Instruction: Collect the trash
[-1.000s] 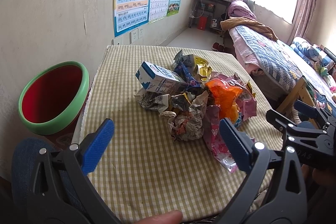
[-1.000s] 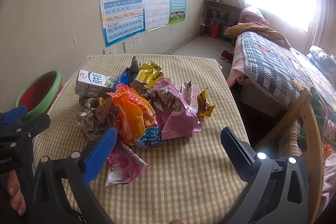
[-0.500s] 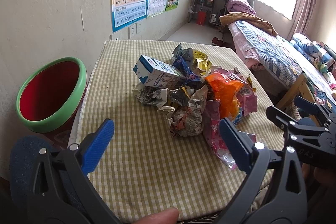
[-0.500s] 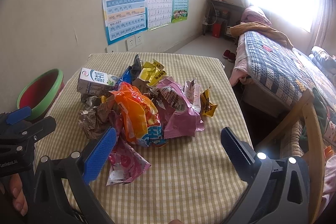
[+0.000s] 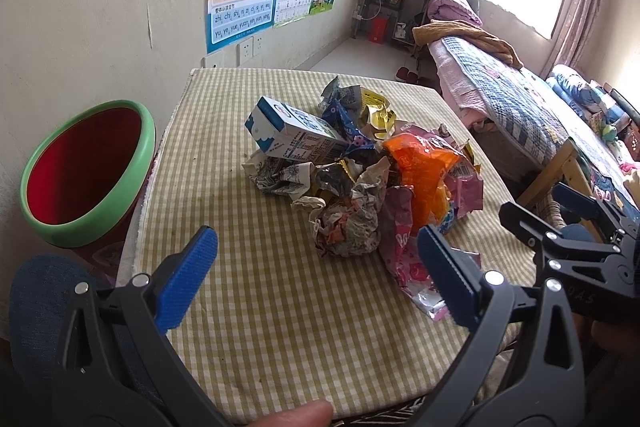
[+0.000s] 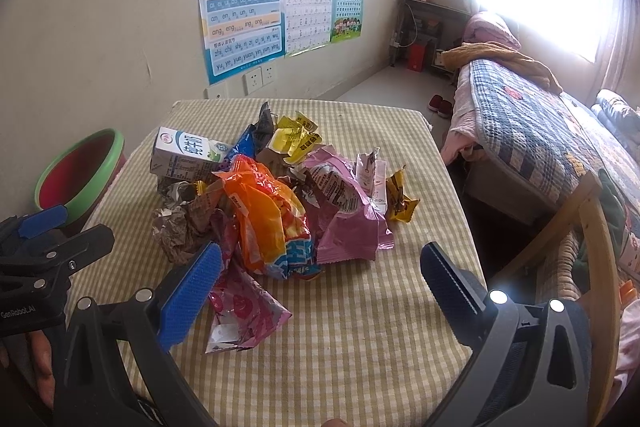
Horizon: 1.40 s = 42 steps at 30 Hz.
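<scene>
On a table [image 5: 248, 327] spread with a green-and-cream checked cloth, we hold two grippers over a heap of trash [image 6: 280, 195] at the middle of the cloth, with a red bin with a green rim [image 5: 86, 167] waiting just off the table's left edge. The largest rigid piece, a blue-and-white milk carton [image 5: 294, 139], lies on its side at the far left of the heap; we judge it light and stiff, best taken across its flat sides. Beside it the orange snack bag [image 6: 266, 215] and the pink snack bag [image 6: 342, 211] look thin, slick and crushable, likely to slip unless pinched on a bunched fold, not a flat face. The crumpled paper wad [image 5: 348, 223] at the near left of the heap seems soft and nearly weightless, and should compress under a squeeze. A smaller pink wrapper [image 6: 240, 311] lies flat at the near edge of the pile, the hardest to lift cleanly. Our left gripper [image 5: 318, 281] hangs with its blue pads spread wide and nothing between them, the paper wad just ahead of the gap. Our right gripper [image 6: 320, 287] is likewise spread and empty, the orange bag and pink wrapper lying just beyond its left pad.
</scene>
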Tool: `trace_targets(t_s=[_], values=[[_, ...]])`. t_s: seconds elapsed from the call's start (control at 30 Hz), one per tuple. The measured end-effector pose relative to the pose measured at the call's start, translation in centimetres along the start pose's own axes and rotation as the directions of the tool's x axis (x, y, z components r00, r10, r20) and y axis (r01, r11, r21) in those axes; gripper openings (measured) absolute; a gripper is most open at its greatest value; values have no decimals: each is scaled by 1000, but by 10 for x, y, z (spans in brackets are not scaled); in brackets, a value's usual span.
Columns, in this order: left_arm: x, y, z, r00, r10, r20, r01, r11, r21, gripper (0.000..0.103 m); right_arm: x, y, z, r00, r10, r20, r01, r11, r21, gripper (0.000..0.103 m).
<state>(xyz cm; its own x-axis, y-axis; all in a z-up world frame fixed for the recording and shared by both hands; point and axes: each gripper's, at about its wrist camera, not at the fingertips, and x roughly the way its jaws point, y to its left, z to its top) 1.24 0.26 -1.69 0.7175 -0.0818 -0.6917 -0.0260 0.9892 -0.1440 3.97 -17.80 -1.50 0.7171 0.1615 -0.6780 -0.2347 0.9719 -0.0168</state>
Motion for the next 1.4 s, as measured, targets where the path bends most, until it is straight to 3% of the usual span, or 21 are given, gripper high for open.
trace_targets(t_s=[0.33, 0.53, 0.93, 1.23, 1.3, 1.4], values=[[4, -2, 2, 999, -12, -33, 12, 1000, 9, 98, 14, 3, 6, 997, 59, -48, -59, 998, -1, 96], [15, 8, 5, 997, -21, -80, 18, 999, -39, 98, 21, 3, 7, 993, 89, -77, -89, 996, 5, 96], [60, 8, 6, 966, -83, -243, 75, 996, -42, 98, 51, 3, 18, 979, 153, -136, -158, 987, -22, 96], [63, 25, 4, 962, -120, -246, 93, 988, -121, 98, 73, 6, 31, 965, 215, -149, -221, 975, -20, 96], [64, 28, 3, 959, -129, -251, 98, 986, -133, 98, 79, 7, 32, 962, 224, -154, -229, 973, -15, 93], [66, 27, 3, 958, -139, -252, 108, 985, -132, 98, 87, 9, 35, 958, 235, -164, -240, 971, -10, 77]])
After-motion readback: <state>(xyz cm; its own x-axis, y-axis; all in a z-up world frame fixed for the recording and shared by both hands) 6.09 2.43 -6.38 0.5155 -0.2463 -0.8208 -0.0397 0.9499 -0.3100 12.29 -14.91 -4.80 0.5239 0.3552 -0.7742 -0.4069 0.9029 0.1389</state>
